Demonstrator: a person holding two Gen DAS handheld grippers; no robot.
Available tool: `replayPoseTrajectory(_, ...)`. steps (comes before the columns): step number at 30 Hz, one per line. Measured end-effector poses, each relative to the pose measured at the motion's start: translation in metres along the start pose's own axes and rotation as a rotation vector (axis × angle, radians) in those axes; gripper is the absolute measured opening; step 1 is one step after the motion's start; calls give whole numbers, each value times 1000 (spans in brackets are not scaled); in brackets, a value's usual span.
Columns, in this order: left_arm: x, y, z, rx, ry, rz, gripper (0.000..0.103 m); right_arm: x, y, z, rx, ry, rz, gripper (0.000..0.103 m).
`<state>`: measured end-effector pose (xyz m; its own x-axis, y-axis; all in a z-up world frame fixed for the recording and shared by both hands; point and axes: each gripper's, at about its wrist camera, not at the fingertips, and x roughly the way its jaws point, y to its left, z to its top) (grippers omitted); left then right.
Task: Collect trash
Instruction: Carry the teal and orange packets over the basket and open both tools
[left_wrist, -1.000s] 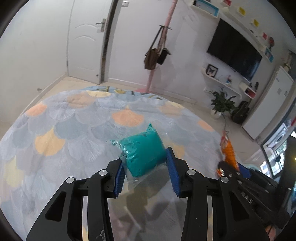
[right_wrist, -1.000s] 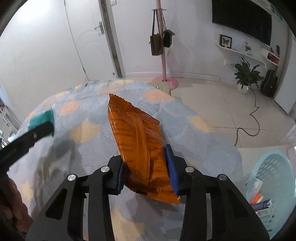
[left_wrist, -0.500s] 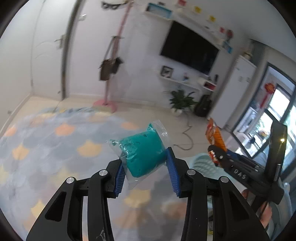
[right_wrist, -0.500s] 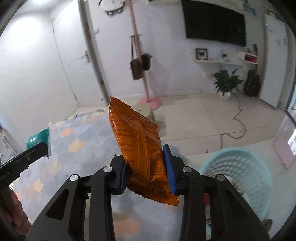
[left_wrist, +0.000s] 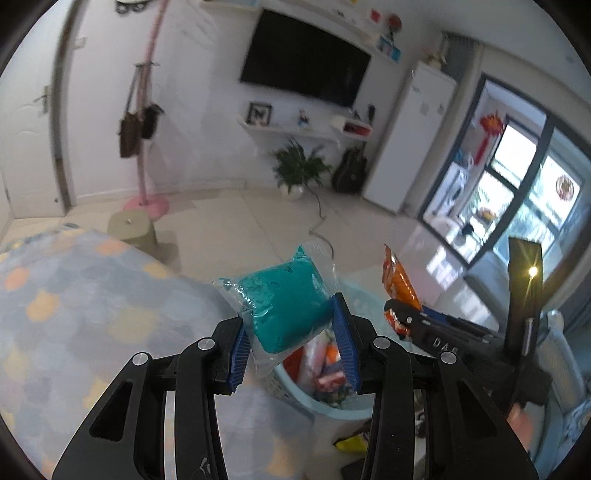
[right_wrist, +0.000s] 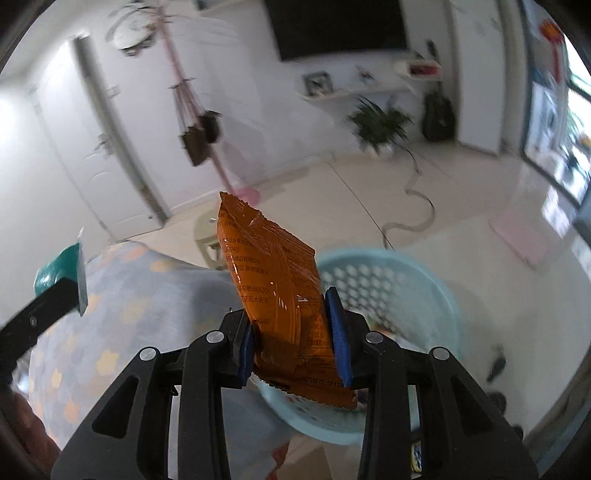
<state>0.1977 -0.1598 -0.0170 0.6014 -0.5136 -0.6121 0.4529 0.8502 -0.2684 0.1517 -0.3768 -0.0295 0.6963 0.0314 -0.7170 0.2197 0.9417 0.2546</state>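
Both grippers have swung off the bed (left_wrist: 74, 314) to the light-blue basket (right_wrist: 406, 280). Left gripper (left_wrist: 293, 345) clamps the teal packet (left_wrist: 291, 306); right gripper (right_wrist: 293, 338) clamps the orange wrapper (right_wrist: 273, 280). Release comes next.

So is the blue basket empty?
No, the blue basket already has colourful wrappers lying inside it, seen under the left gripper.

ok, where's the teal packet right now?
Left wrist view, centre: the teal packet sits pinched in the left gripper, above the blue basket beside the bed.
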Motion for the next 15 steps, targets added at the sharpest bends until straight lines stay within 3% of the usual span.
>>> replayPoseTrajectory(5, 51, -15, -12, 0, 101, -19, 39, 25, -34, -15, 66, 93, -42, 34)
replayPoseTrajectory(10, 80, -24, -20, 28, 148, -27, 40, 45, -62, -24, 123, 158, -57, 37)
replayPoseTrajectory(15, 99, -25, -25, 37, 189, -33, 41, 59, -70, -28, 143, 192, -64, 54)
